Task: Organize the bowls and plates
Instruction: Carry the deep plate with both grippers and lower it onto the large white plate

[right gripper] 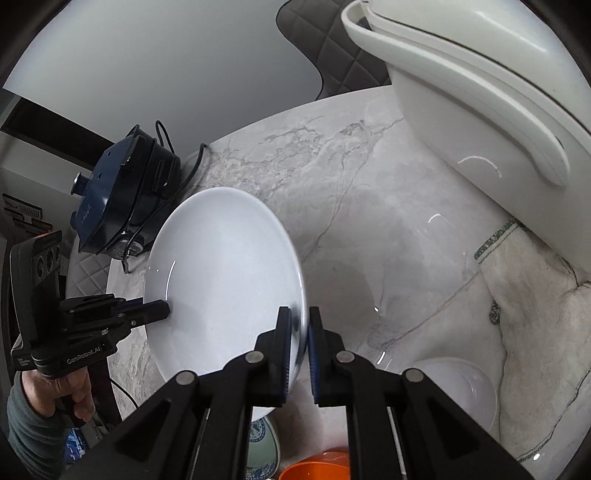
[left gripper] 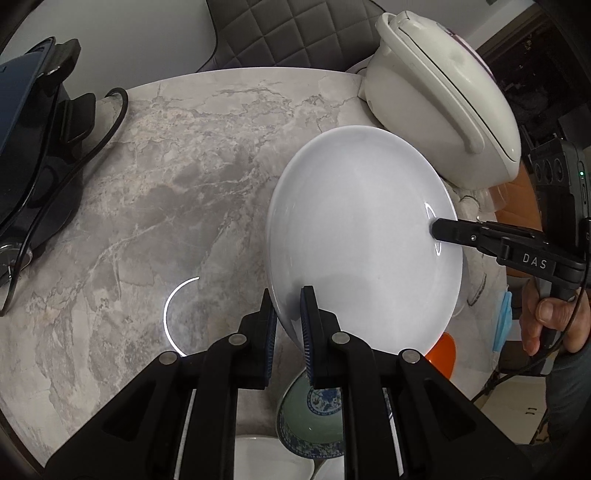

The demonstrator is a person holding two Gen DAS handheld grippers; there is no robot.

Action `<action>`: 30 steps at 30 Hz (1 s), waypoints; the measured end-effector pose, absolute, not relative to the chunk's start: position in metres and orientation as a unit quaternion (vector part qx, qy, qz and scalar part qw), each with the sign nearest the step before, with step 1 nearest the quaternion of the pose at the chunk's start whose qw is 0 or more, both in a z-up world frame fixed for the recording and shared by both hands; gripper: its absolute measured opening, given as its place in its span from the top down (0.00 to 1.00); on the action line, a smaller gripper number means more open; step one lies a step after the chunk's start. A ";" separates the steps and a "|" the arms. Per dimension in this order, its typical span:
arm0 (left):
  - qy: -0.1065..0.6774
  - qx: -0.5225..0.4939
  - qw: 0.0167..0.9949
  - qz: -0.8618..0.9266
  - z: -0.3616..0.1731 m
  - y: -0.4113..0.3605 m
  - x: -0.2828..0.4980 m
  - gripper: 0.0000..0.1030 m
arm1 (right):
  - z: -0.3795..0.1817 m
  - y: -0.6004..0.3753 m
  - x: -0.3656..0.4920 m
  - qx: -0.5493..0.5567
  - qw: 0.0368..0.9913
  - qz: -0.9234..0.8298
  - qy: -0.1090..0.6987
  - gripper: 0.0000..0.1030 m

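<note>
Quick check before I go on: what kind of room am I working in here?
Most likely a home dining or kitchen area. A round marble-look table carries a white rice cooker and a dark blue electric cooking pot, with a quilted chair behind it.

A plate (left gripper: pixel 364 236) is held tilted above the bench (left gripper: pixel 192 192), pinched at its near rim by the left hand-held gripper (left gripper: pixel 288 325) and at the opposite rim by the right hand-held gripper (right gripper: pixel 297 332). Below the plate, at the near edge of the bench, a patterned bowl (left gripper: pixel 314 421) is set, with an orange cup (left gripper: pixel 441 354) just beside it. A rice cooker (left gripper: pixel 447 99) is placed at the far right corner, with a cloth (right gripper: pixel 524 325) lying before it and a small bowl (right gripper: pixel 458 387) near the cloth. An electric pot (left gripper: pixel 26 147) is placed at the left edge, its cord (left gripper: pixel 110 125) trailing across the bench.
</note>
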State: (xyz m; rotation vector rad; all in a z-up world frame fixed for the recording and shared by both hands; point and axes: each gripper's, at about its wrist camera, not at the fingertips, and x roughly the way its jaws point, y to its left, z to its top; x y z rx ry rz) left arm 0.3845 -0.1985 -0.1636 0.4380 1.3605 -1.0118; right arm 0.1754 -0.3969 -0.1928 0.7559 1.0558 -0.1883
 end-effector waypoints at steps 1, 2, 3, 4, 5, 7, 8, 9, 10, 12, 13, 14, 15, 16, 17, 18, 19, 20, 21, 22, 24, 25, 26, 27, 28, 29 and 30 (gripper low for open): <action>0.596 0.192 0.641 -0.445 -0.159 -0.193 0.381 0.89 | -0.189 -0.393 0.172 0.350 0.794 -0.086 0.489 0.90; 0.594 0.192 0.641 -0.445 -0.155 -0.189 0.377 0.89 | -0.185 -0.389 0.170 0.348 0.796 -0.085 0.488 0.90; 0.593 0.192 0.641 -0.447 -0.152 -0.184 0.373 0.89 | -0.181 -0.385 0.166 0.347 0.797 -0.084 0.487 0.90; 0.592 0.193 0.641 -0.449 -0.148 -0.179 0.369 0.89 | -0.178 -0.381 0.164 0.345 0.799 -0.084 0.486 0.90; 0.591 0.193 0.641 -0.450 -0.145 -0.175 0.365 0.89 | -0.175 -0.376 0.161 0.344 0.800 -0.083 0.485 0.90; 0.591 0.191 0.640 -0.452 -0.140 -0.165 0.356 0.89 | -0.169 -0.367 0.153 0.343 0.802 -0.082 0.482 0.90; 0.591 0.191 0.640 -0.453 -0.137 -0.159 0.352 0.89 | -0.167 -0.363 0.150 0.343 0.803 -0.082 0.481 0.90; 0.590 0.191 0.640 -0.454 -0.134 -0.153 0.347 0.89 | -0.165 -0.358 0.146 0.341 0.804 -0.081 0.481 0.90; 0.589 0.190 0.640 -0.454 -0.131 -0.147 0.343 0.89 | -0.163 -0.352 0.142 0.340 0.805 -0.080 0.480 0.90; 0.587 0.191 0.640 -0.457 -0.127 -0.137 0.334 0.89 | -0.159 -0.341 0.135 0.338 0.806 -0.080 0.479 0.90; 0.586 0.191 0.640 -0.459 -0.125 -0.131 0.329 0.89 | -0.157 -0.337 0.130 0.337 0.807 -0.079 0.479 0.90; 0.584 0.190 0.640 -0.461 -0.122 -0.125 0.324 0.89 | -0.154 -0.331 0.125 0.337 0.808 -0.079 0.477 0.90; 0.583 0.191 0.640 -0.463 -0.119 -0.119 0.319 0.89 | -0.152 -0.326 0.120 0.336 0.809 -0.079 0.476 0.90; 0.582 0.191 0.639 -0.465 -0.117 -0.114 0.314 0.89 | -0.150 -0.320 0.115 0.336 0.809 -0.079 0.475 0.90; 0.581 0.190 0.639 -0.467 -0.115 -0.109 0.309 0.89 | -0.148 -0.314 0.110 0.336 0.810 -0.078 0.474 0.90; 0.580 0.190 0.638 -0.468 -0.113 -0.103 0.303 0.89 | -0.146 -0.309 0.105 0.337 0.811 -0.078 0.472 0.90; 0.580 0.190 0.638 -0.470 -0.111 -0.098 0.298 0.89 | -0.144 -0.303 0.101 0.337 0.812 -0.079 0.470 0.90; 0.579 0.190 0.637 -0.471 -0.110 -0.092 0.292 0.89 | -0.143 -0.298 0.096 0.337 0.812 -0.079 0.469 0.90; 0.580 0.189 0.636 -0.473 -0.109 -0.087 0.288 0.89 | -0.142 -0.293 0.091 0.338 0.813 -0.080 0.468 0.90; 0.580 0.188 0.634 -0.475 -0.109 -0.082 0.283 0.89 | -0.140 -0.288 0.086 0.339 0.813 -0.080 0.466 0.90; 0.580 0.187 0.631 -0.479 -0.109 -0.072 0.273 0.89 | -0.139 -0.278 0.077 0.339 0.813 -0.081 0.466 0.90; 0.581 0.187 0.630 -0.481 -0.109 -0.067 0.267 0.89 | -0.139 -0.273 0.072 0.340 0.813 -0.083 0.465 0.90; 0.581 0.187 0.629 -0.482 -0.110 -0.062 0.262 0.89 | -0.139 -0.268 0.068 0.340 0.813 -0.085 0.465 0.90; 0.581 0.188 0.627 -0.484 -0.111 -0.057 0.256 0.89 | -0.139 -0.264 0.063 0.339 0.813 -0.087 0.465 0.90; 0.581 0.189 0.624 -0.486 -0.112 -0.052 0.250 0.89 | -0.139 -0.259 0.059 0.338 0.813 -0.088 0.465 0.90; 0.583 0.189 0.621 -0.489 -0.115 -0.047 0.244 0.89 | -0.140 -0.254 0.053 0.339 0.812 -0.089 0.466 0.90; 0.585 0.189 0.618 -0.491 -0.117 -0.041 0.238 0.89 | -0.142 -0.250 0.048 0.342 0.811 -0.090 0.466 0.90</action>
